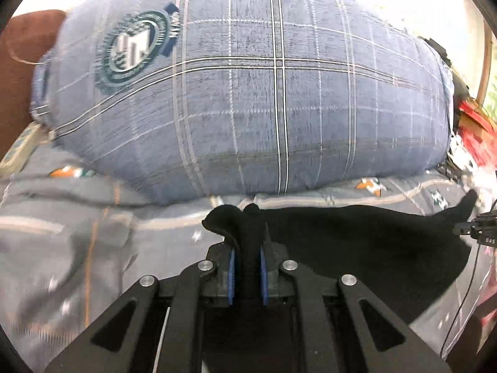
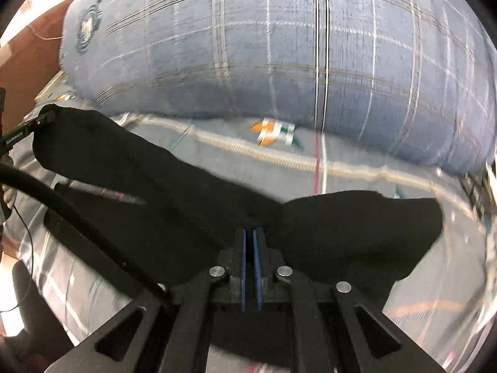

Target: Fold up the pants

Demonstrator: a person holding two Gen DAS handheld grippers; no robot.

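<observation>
The black pants are stretched between my two grippers above a grey printed bedsheet. My left gripper is shut on a bunched edge of the pants, with cloth sticking up between its blue pads. The right gripper's tip shows at the right edge of the left wrist view, at the pants' far corner. In the right wrist view my right gripper is shut on the black pants, which spread to both sides. The left gripper holds the far left corner there.
A large blue plaid pillow with a round crest lies just beyond the pants and also shows in the right wrist view. A brown headboard is at the left. Red and dark items sit at the right. A black cable crosses low left.
</observation>
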